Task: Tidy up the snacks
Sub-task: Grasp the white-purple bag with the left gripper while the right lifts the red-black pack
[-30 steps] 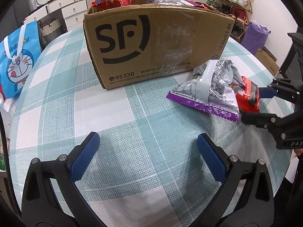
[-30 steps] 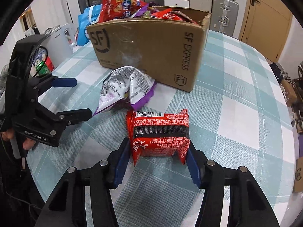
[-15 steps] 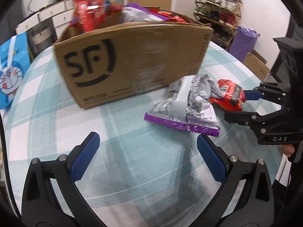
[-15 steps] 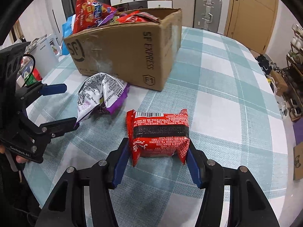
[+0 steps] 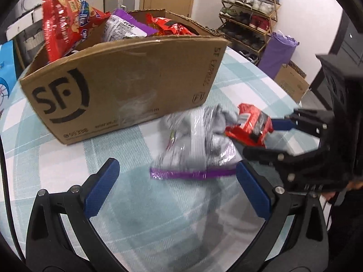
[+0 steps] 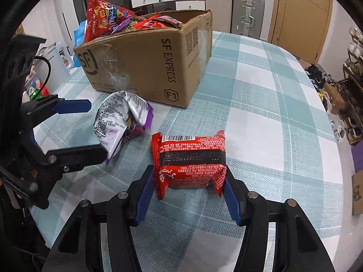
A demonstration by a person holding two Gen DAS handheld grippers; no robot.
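A round table covered with a teal-and-white checked cloth (image 6: 272, 95) holds a brown cardboard shipping box (image 6: 145, 68) printed with a black "SF" logo and the words "SF EXPRESS". The box is open at the top and filled with snack bags; a tall red crinkly bag (image 5: 61, 20) stands up out of its far-left corner, with purple and red packets beside it.

On the cloth just in front of the box lies a crumpled silver-and-purple snack bag (image 6: 122, 122), its printed back facing up.

The right gripper (image 6: 188, 190), black with blue pads, is clamped on a red rectangular snack packet (image 6: 190, 158); each pad presses one side of the packet, whose barcode and black band face up. The packet sits near the silver bag, to its right in the right wrist view, and in front of the box. Whether it rests on the cloth or is raised just off it cannot be told.

The left gripper (image 5: 177, 188), also black with blue pads, is spread wide and holds nothing. It hovers over the cloth with the silver bag's purple edge just ahead of its fingertips. The silver bag is blurred in the left wrist view.

Suitcases, white drawers and a wooden door (image 6: 301, 15) stand behind the table, and a shoe rack (image 5: 247, 18) lines one wall.
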